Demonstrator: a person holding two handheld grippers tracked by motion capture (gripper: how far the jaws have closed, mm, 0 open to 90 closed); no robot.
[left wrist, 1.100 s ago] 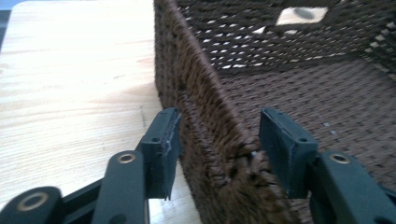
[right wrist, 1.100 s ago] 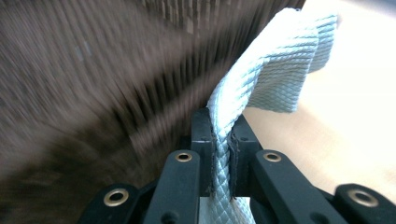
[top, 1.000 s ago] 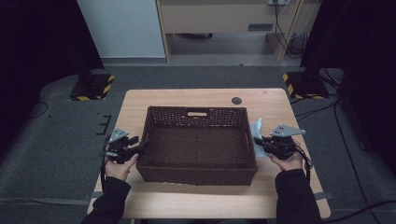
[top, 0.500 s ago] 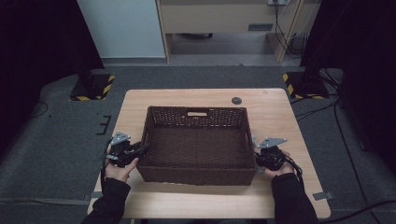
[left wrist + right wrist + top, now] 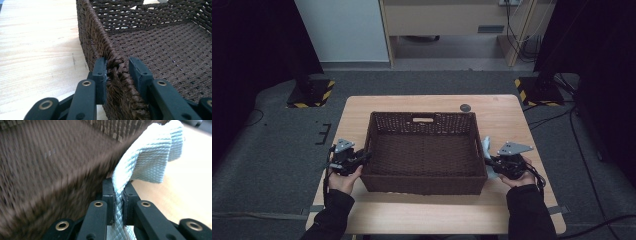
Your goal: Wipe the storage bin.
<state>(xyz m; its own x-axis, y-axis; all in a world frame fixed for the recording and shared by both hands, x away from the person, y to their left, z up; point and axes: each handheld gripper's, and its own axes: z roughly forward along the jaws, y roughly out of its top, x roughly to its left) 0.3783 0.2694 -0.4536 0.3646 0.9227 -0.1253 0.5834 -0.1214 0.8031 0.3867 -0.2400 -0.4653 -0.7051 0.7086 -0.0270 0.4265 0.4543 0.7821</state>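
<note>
A dark brown wicker basket [image 5: 368, 145] stands in the middle of the wooden table [image 5: 507, 115]. My left gripper [image 5: 364, 156] straddles its left wall. In the left gripper view the jaws [image 5: 117, 67] have just been closing, and the braided rim [image 5: 115, 62] is pinched between the pads. My right gripper [image 5: 488, 161] is just outside the basket's right wall. It is shut on a pale blue-green waffle cloth [image 5: 150, 157], which bunches up past the jaws [image 5: 119, 187] against the wicker [image 5: 50, 165]. The cloth [image 5: 486, 146] lies between wall and hand.
A small black round disc [image 5: 465, 107] lies near the table's far edge. Yellow-and-black striped stand feet [image 5: 312, 95] [image 5: 537, 90] sit on the floor beyond the table's corners. Bare wood runs along the near edge [image 5: 427, 210].
The right gripper with the cloth dipped toward the near edge, then settled close against the basket's right wall. The left hand stayed where it was.
</note>
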